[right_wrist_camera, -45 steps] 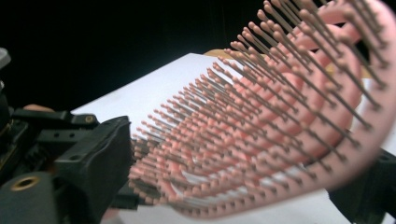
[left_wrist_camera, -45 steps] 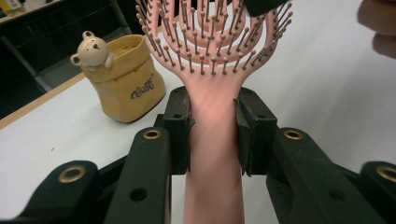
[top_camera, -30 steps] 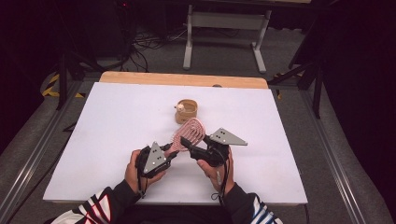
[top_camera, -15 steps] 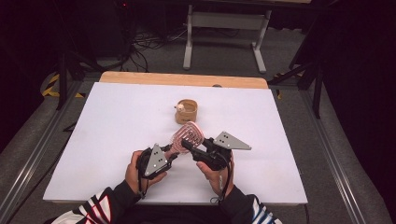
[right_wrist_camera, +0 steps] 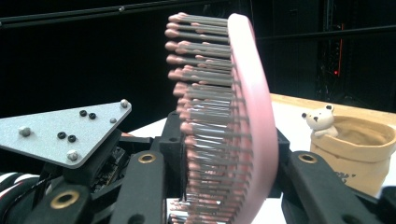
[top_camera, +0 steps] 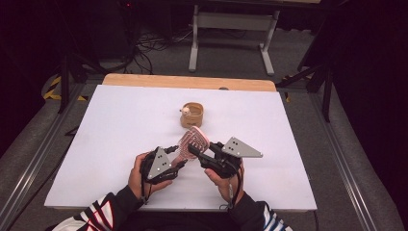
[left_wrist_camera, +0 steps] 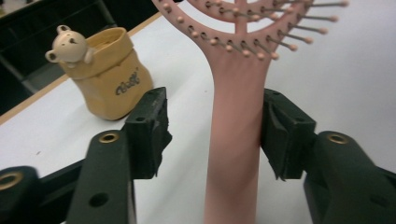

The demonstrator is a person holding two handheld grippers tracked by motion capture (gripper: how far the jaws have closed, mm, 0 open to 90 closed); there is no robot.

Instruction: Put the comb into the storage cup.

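Note:
A pink hairbrush point(top_camera: 193, 139) hangs above the white table point(top_camera: 120, 120), between my two grippers. My right gripper point(top_camera: 198, 152) is shut on the brush head point(right_wrist_camera: 250, 107), whose bristles point to the left in the right gripper view. My left gripper point(top_camera: 176, 157) is at the brush handle point(left_wrist_camera: 233, 140). Its jaws have just been opening: one pad stands well off the handle, the other lies against it. A tan sack-shaped cup point(top_camera: 192, 114) with a small bear figure point(left_wrist_camera: 69, 44) on its rim stands just beyond the brush.
Both hands work near the table's front edge. A wooden strip point(top_camera: 187, 82) runs along the far edge of the table. Dark floor, cables and a metal stand point(top_camera: 231, 29) lie beyond it.
The left gripper's jaws have spread away from the brush handle. The right gripper has stayed on the brush head and shifted only slightly. The cup has not moved.

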